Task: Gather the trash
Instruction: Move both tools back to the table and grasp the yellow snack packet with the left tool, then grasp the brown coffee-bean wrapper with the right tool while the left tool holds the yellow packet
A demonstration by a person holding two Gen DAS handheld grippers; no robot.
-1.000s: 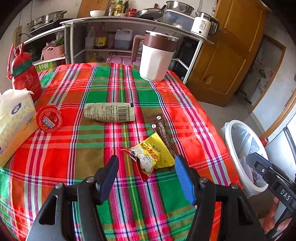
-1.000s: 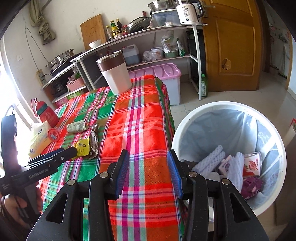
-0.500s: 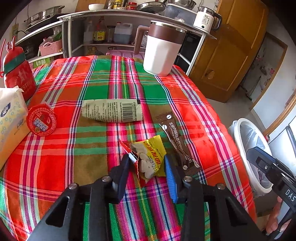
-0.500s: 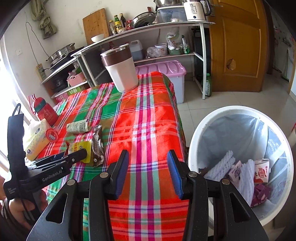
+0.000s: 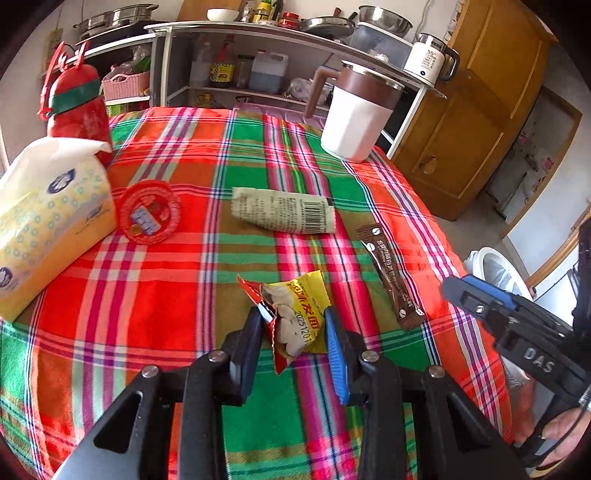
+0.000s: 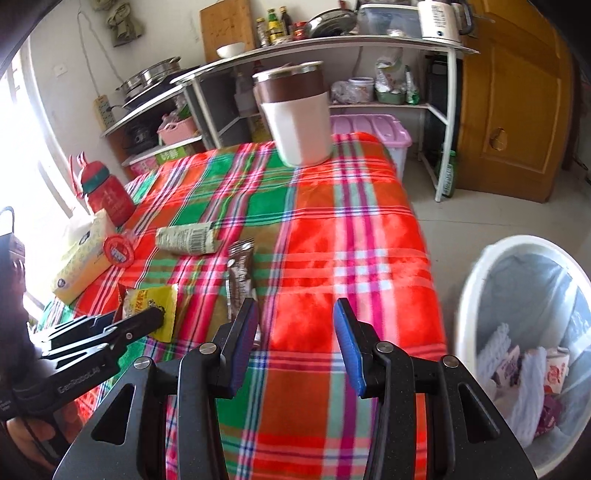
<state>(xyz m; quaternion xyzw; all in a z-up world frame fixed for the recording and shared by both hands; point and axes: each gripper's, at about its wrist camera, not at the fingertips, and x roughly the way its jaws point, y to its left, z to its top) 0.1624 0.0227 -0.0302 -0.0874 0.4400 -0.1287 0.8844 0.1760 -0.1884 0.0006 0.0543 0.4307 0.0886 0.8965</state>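
Observation:
My left gripper (image 5: 293, 328) is shut on a yellow and red snack wrapper (image 5: 295, 314) that lies crumpled on the plaid tablecloth (image 5: 166, 295); the wrapper (image 6: 147, 302) also shows in the right wrist view. A brown sachet (image 5: 391, 273) lies just right of it and a rolled green-grey packet (image 5: 284, 214) lies beyond. My right gripper (image 6: 295, 325) is open and empty above the table's near right part, with the brown sachet (image 6: 238, 273) ahead to its left. A white trash bin (image 6: 476, 291) with a liner and several wrappers inside stands on the floor at the right.
A tissue pack (image 5: 44, 218), a red jelly cup (image 5: 149, 212) and a red bottle (image 5: 77, 107) stand at the table's left. A white and brown mug (image 5: 358, 118) stands at the far edge. Metal shelves (image 5: 258, 33) and a wooden door (image 6: 513, 103) lie behind.
My left gripper has moved forward and closed its fingers onto the yellow wrapper. My right gripper has swung left, away from the bin and over the table.

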